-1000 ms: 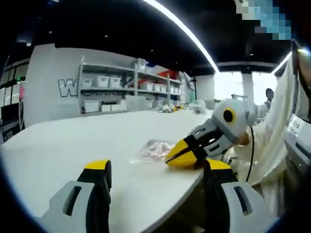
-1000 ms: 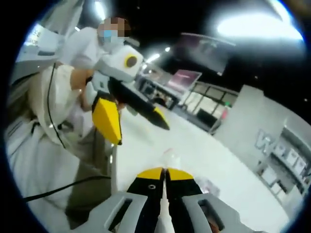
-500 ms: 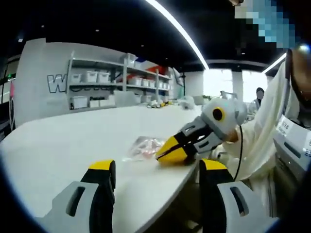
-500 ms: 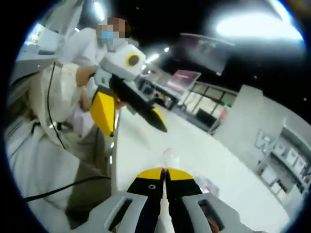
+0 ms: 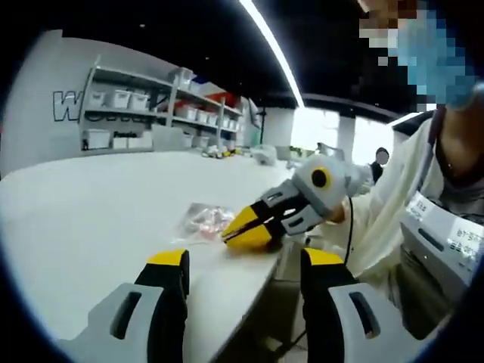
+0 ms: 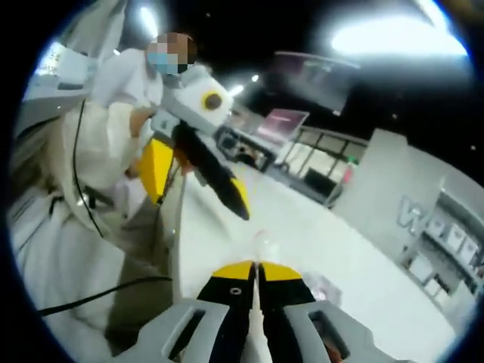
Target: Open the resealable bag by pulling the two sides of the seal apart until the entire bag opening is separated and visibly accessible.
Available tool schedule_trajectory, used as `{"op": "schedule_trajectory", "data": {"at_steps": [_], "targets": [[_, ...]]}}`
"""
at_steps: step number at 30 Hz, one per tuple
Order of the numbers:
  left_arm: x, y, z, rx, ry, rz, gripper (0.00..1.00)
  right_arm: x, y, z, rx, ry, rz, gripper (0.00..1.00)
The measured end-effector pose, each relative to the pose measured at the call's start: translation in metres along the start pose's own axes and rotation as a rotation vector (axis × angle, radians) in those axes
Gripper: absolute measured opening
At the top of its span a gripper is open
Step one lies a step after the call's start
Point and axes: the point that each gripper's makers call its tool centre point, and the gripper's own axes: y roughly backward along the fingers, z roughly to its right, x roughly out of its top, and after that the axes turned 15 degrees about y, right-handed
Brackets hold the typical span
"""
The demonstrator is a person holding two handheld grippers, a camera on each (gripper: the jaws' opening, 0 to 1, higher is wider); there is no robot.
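Note:
A clear resealable bag (image 5: 200,221) with pinkish contents lies flat on the white table (image 5: 91,204), near its front edge. In the left gripper view my right gripper (image 5: 231,236) comes in from the right, its yellow-tipped jaws shut on the bag's near edge. My left gripper (image 5: 246,261) stands open and empty, a short way in front of the bag and above the table's edge. In the right gripper view my right gripper (image 6: 257,269) is shut with the clear bag (image 6: 265,242) just ahead, and the left gripper (image 6: 198,206) hovers wide open further off.
Shelves with white bins (image 5: 128,98) line the far wall. A person in a white coat (image 5: 393,219) stands at the table's curved front edge (image 5: 272,265), with a black cable (image 6: 83,197) hanging beside the coat. More white tabletop (image 6: 318,234) stretches beyond the bag.
The left gripper has swung and shifted a little, still open. The right gripper stays shut at the bag, which has not moved on the table.

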Motion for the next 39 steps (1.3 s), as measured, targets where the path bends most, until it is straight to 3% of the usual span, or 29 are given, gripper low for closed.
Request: {"op": "schedule_trajectory", "data": {"at_steps": [6,11,15,24,30,36,39], "targets": [[0.000,0.000,0.004,-0.043,0.049,-0.034,0.49,0.000,0.002,0.001,-0.006,-0.018,0.006,0.00],[-0.004,-0.004,-0.002,-0.046,0.062,-0.076,0.47,0.001,0.003,0.003,-0.013,-0.035,0.017,0.00],[-0.006,-0.005,-0.005,-0.052,0.092,-0.094,0.34,0.001,0.003,0.003,-0.017,-0.038,0.018,0.00],[-0.009,-0.012,-0.010,-0.048,0.124,-0.115,0.35,0.001,0.004,0.003,-0.025,-0.042,0.026,0.00],[-0.005,-0.017,-0.020,-0.018,0.162,-0.105,0.29,0.001,0.005,0.003,-0.030,-0.046,0.032,0.00],[0.001,-0.020,-0.032,0.013,0.267,-0.070,0.23,0.001,0.007,0.003,-0.036,-0.053,0.040,0.00],[0.000,-0.022,-0.033,0.016,0.283,-0.073,0.22,0.001,0.007,0.003,-0.039,-0.056,0.043,0.00]]}}
